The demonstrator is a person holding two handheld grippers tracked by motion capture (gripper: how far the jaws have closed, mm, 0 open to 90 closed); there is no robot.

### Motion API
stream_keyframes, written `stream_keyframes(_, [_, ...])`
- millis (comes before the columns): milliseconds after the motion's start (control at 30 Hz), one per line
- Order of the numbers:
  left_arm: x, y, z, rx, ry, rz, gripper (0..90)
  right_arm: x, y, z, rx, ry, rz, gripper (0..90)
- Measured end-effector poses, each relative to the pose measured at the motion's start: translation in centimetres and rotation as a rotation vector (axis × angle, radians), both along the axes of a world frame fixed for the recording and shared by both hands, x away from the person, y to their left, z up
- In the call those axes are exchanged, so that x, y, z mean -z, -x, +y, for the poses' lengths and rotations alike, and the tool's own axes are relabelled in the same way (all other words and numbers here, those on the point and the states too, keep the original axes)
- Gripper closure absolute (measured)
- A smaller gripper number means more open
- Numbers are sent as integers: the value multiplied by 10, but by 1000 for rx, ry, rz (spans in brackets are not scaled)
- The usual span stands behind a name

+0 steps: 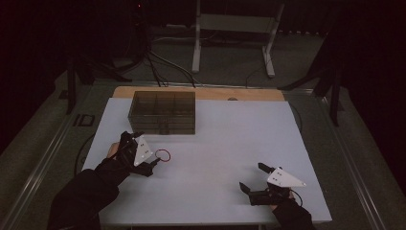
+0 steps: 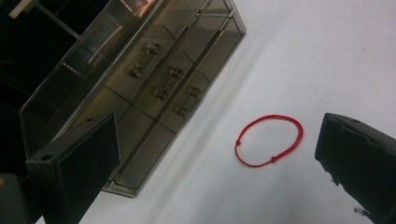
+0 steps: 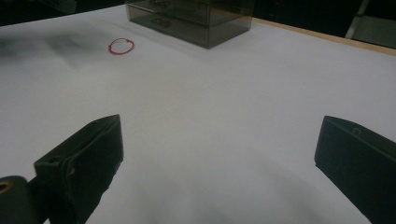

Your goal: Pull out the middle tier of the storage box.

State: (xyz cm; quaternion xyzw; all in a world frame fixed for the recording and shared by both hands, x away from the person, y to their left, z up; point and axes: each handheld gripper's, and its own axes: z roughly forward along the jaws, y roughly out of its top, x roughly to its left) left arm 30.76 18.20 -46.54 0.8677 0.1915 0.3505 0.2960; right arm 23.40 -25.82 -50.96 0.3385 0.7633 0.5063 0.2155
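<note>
Left tool [image 1: 154, 160] hangs with jaws spread wide, just short of the red loop [image 2: 269, 140], which lies flat on the white tabletop [image 1: 215, 143] near the smoked box [image 1: 163, 111]; right tool [image 1: 251, 177], also spread and holding nothing, rests well apart; this looks like the approach to a pickup; next the left should lower to straddle the cord, then pinch it.
</note>
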Motion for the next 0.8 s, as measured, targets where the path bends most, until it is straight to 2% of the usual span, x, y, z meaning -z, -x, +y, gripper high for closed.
stream_keyframes(200, [0,-3,-5,0,-55,-22,15,0,0,0,-1,-1,2,12])
stream_keyframes(400, [1,-9,-7,-5,-90,-15,14,0,0,0,-2,0,3,12])
stream_keyframes(500, [4,-11,-8,-1,-129,-25,15,0,0,0,-3,0,1,12])
stream_keyframes(800, [8,-18,-16,-8,-198,-28,15,0,0,1,-1,0,3,12])
